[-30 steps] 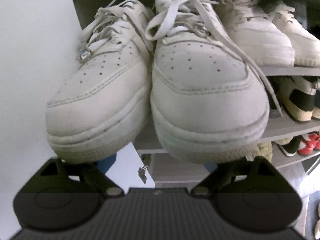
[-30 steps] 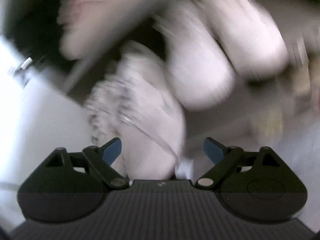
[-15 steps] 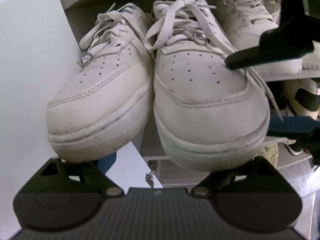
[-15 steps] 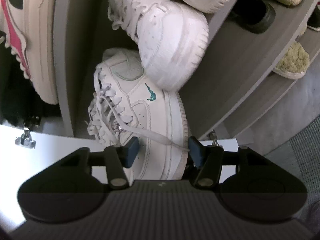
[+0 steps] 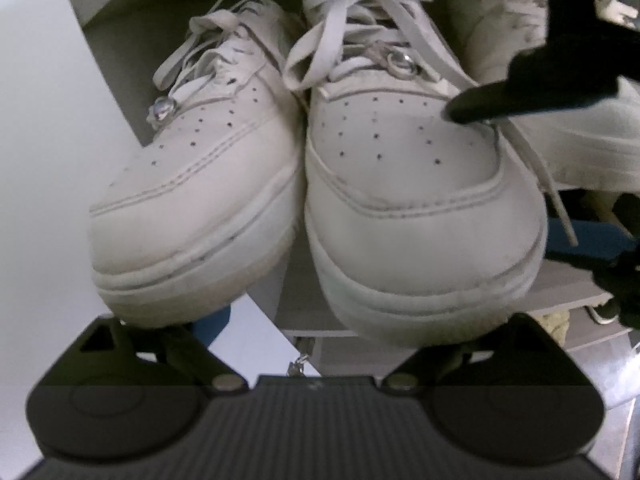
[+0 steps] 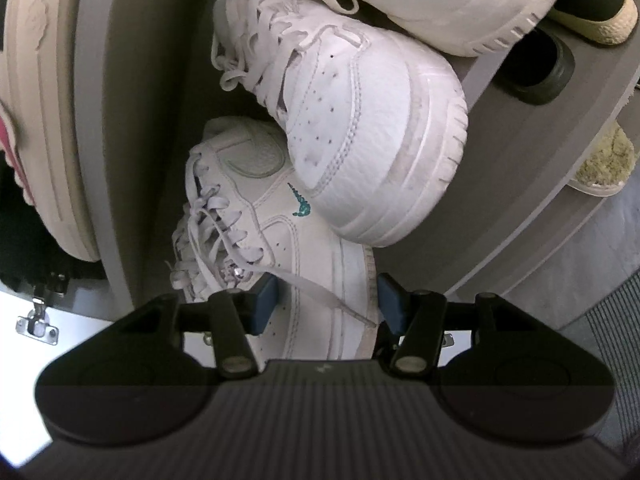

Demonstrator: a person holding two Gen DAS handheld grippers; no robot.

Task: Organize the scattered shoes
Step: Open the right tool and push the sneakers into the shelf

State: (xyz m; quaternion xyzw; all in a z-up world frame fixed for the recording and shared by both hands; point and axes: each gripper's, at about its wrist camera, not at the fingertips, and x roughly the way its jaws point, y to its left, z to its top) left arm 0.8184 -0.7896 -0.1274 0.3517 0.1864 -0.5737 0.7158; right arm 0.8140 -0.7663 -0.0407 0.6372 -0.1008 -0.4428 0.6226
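Observation:
Two white lace-up sneakers stand side by side on a grey shelf (image 5: 300,300), toes overhanging. My left gripper (image 5: 320,328) sits below those toes, jaws opening; only one blue pad (image 5: 212,322) shows, and nothing is visibly pinched. My right gripper (image 6: 328,300) is shut on the toe of the right sneaker (image 5: 416,200), the one with a teal logo (image 6: 312,248). One pad presses its upper, the other its sole. In the left wrist view its black finger (image 5: 520,88) lies across that toe. The left sneaker (image 5: 192,200) is untouched.
Another white sneaker (image 6: 360,120) crowds the held one on the same shelf. A white cabinet panel (image 5: 40,160) with a metal hinge (image 6: 36,320) borders the shelf. Lower shelves hold a fuzzy slipper (image 6: 604,160) and dark shoes. A beige and pink shoe (image 6: 40,120) sits above.
The right gripper swung in fast, came into the left wrist view, and closed from wide onto the right sneaker's toe. The left gripper crept closer under the pair.

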